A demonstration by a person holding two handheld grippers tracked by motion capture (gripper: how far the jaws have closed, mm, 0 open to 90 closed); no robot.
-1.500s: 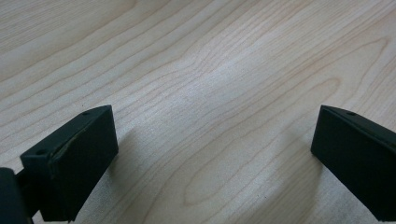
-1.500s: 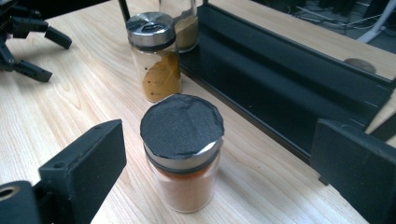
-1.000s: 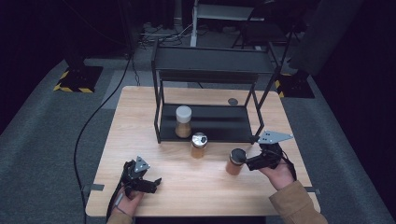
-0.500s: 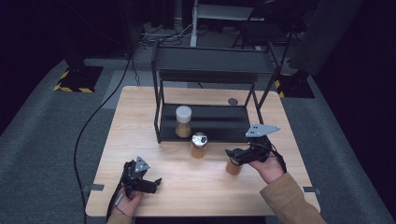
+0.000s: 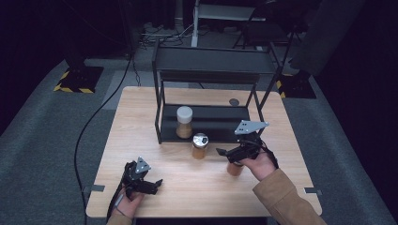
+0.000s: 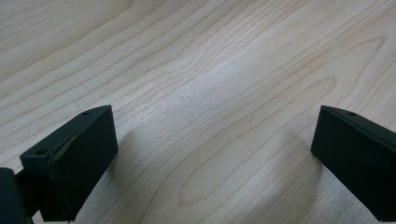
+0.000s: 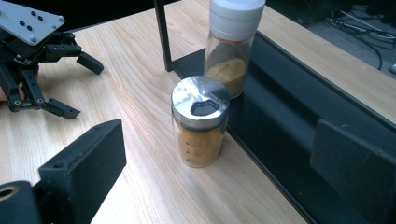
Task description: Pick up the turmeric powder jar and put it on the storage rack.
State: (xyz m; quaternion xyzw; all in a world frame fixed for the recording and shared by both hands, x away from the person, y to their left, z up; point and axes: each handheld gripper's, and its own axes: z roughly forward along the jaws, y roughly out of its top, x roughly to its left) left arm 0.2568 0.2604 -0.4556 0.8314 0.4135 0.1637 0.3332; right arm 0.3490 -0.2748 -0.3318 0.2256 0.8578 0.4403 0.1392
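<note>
Silver-lidded spice jar (image 7: 200, 122), holding tan powder, upright on the table (image 5: 141, 117) just in front of the black rack (image 5: 206, 77); faint graduation marks, no legible label. Right gripper (image 5: 224, 152) points at it, jaws apart, empty. Three jars: this one, a white-capped jar (image 7: 232, 44) on the rack's lower shelf, another jar (image 5: 234, 168) under the right hand. Left gripper (image 5: 158, 183), jaws apart, rests near the table's front edge.

Dark room, grey carpet floor (image 5: 56, 140), black-yellow hazard markers (image 5: 70, 87), floor cables (image 5: 164, 32)
</note>
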